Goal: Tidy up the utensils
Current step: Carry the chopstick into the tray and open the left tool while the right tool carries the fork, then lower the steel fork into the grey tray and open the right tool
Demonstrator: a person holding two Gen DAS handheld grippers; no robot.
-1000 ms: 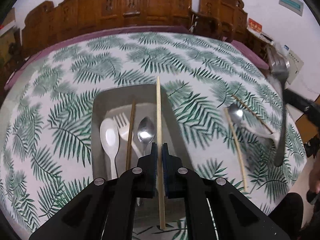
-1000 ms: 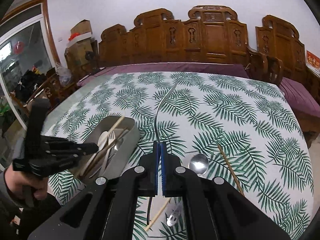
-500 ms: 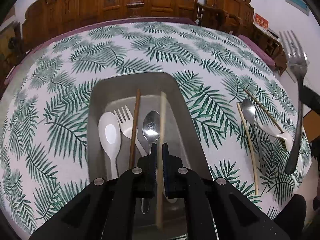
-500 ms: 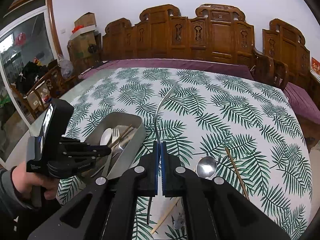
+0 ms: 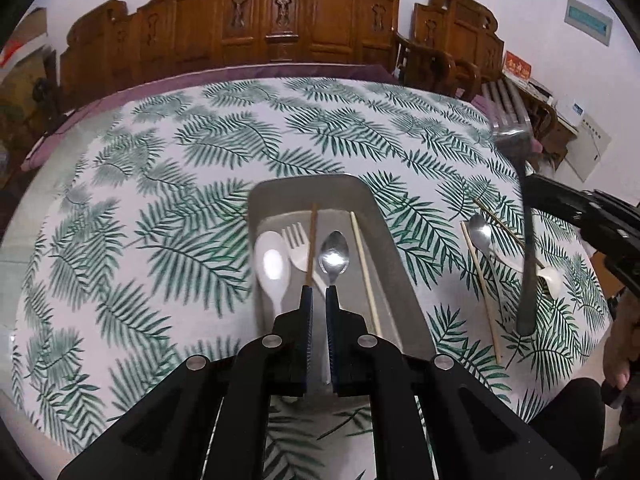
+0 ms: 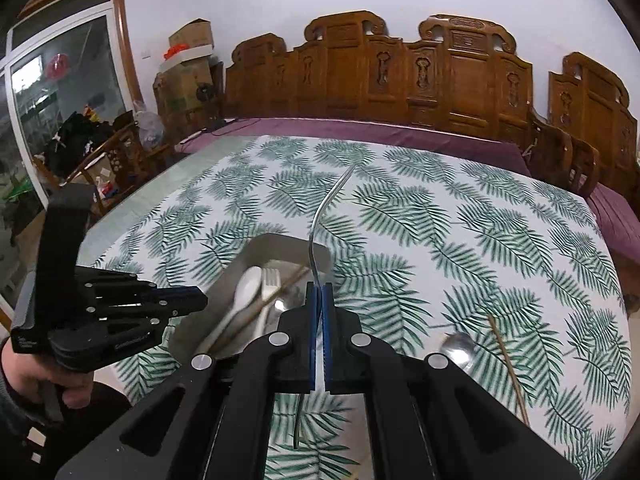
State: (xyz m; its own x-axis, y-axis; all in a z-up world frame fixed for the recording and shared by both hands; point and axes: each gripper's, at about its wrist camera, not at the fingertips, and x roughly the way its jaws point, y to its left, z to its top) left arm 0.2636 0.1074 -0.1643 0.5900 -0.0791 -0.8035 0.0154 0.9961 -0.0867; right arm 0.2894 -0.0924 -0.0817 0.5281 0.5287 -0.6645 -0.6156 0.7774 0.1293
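A grey metal tray (image 5: 384,232) holds a white spoon (image 5: 272,264), a white fork (image 5: 298,244), a brown chopstick (image 5: 311,248), a steel spoon (image 5: 334,254) and a pale chopstick (image 5: 364,268). My left gripper (image 5: 318,292) hovers over the tray's near end, slightly open and empty. My right gripper (image 6: 319,288) is shut on a steel fork (image 6: 320,220), held above the tray (image 6: 256,248). The fork also shows at the right of the left wrist view (image 5: 520,184).
To the right of the tray, a steel spoon (image 5: 480,232), a white spoon (image 5: 550,278) and loose chopsticks (image 5: 482,288) lie on the leaf-print tablecloth. Carved wooden chairs (image 6: 440,72) stand along the far side. Boxes and clutter stand at the far left (image 6: 184,64).
My left gripper has opened and let go of the pale chopstick, which now lies in the tray. My right gripper has carried the fork leftwards over the tray.
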